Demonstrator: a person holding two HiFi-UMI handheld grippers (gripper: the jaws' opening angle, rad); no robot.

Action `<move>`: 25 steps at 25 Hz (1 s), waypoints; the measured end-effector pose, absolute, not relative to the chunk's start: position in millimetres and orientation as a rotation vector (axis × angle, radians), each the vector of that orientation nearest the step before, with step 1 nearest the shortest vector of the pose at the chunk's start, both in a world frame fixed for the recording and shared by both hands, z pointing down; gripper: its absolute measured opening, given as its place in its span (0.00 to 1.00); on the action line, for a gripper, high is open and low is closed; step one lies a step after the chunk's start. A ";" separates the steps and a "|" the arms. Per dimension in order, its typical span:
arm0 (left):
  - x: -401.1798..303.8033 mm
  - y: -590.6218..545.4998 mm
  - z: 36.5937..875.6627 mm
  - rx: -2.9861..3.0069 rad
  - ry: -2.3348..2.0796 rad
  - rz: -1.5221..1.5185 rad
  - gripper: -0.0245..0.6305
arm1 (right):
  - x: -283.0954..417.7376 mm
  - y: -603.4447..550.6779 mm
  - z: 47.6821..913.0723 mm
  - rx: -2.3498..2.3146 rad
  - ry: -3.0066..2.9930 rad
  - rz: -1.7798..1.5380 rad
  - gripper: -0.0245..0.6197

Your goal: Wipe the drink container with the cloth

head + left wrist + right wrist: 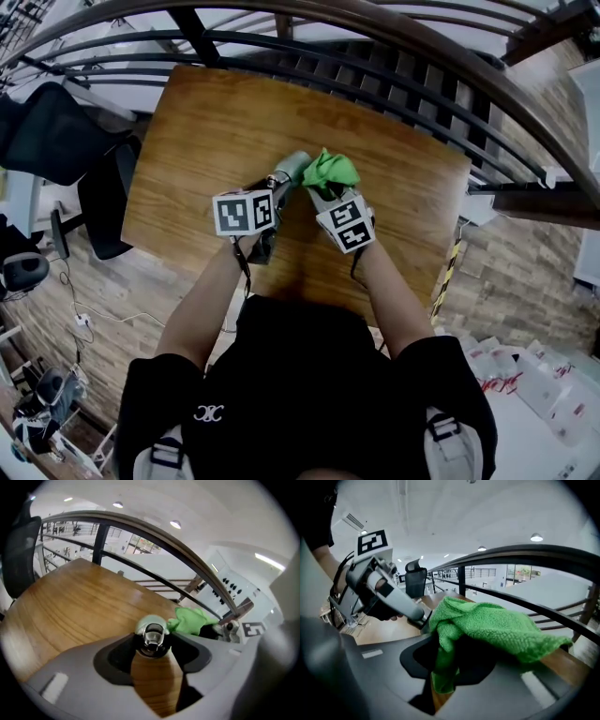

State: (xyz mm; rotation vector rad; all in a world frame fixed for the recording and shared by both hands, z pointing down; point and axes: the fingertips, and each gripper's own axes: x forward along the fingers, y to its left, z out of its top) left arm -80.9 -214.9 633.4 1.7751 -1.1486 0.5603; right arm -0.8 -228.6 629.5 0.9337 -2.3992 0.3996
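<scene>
Over the wooden table (206, 122), my left gripper (277, 190) is shut on the drink container (292, 167), a slim pale grey-green bottle lying roughly level. In the left gripper view the bottle (152, 634) points away, its shiny metal end clamped between the jaws of that gripper (153, 645). My right gripper (324, 193) is shut on a bright green cloth (330, 170), which touches the bottle's far end. The cloth (487, 625) bunches out of the right gripper (449, 663), and the bottle (396, 599) meets it from the left. The bottle's far tip is hidden under the cloth.
A dark curved metal railing (394, 66) runs behind the table's far edge. A black office chair (56, 131) stands to the left of the table, with cables on the floor below it. White boxes (544, 384) lie at the lower right.
</scene>
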 end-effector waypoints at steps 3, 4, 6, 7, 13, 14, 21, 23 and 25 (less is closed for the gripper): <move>-76.3 -215.9 629.8 1.885 -1.140 0.653 0.48 | 0.5 -235.6 600.8 1.036 -2.473 0.409 0.14; -75.2 -215.6 629.0 1.918 -1.131 0.679 0.48 | 2.9 -235.7 593.6 1.073 -2.483 0.417 0.14; -73.7 -213.9 623.2 1.964 -1.124 0.736 0.48 | 10.7 -234.9 578.1 1.149 -2.505 0.423 0.14; -73.0 -214.1 620.2 1.984 -1.128 0.763 0.48 | 15.4 -234.3 569.4 1.183 -2.518 0.421 0.14; -56.2 -223.7 609.9 2.147 -1.088 0.903 0.47 | 47.2 -220.8 524.4 1.321 -2.537 0.346 0.14; -52.5 -226.1 609.8 2.175 -1.080 0.930 0.47 | 52.7 -217.4 518.3 1.342 -2.532 0.336 0.14; -28.0 -227.2 600.9 2.279 -1.062 0.978 0.47 | 78.6 -188.5 478.7 1.455 -2.510 0.274 0.14; -24.4 -227.2 598.9 2.319 -1.109 0.964 0.47 | 82.7 -179.7 472.9 1.471 -2.507 0.260 0.14; -23.3 -228.9 588.7 2.382 -1.179 0.916 0.47 | 84.9 -173.9 468.0 1.487 -2.506 0.255 0.14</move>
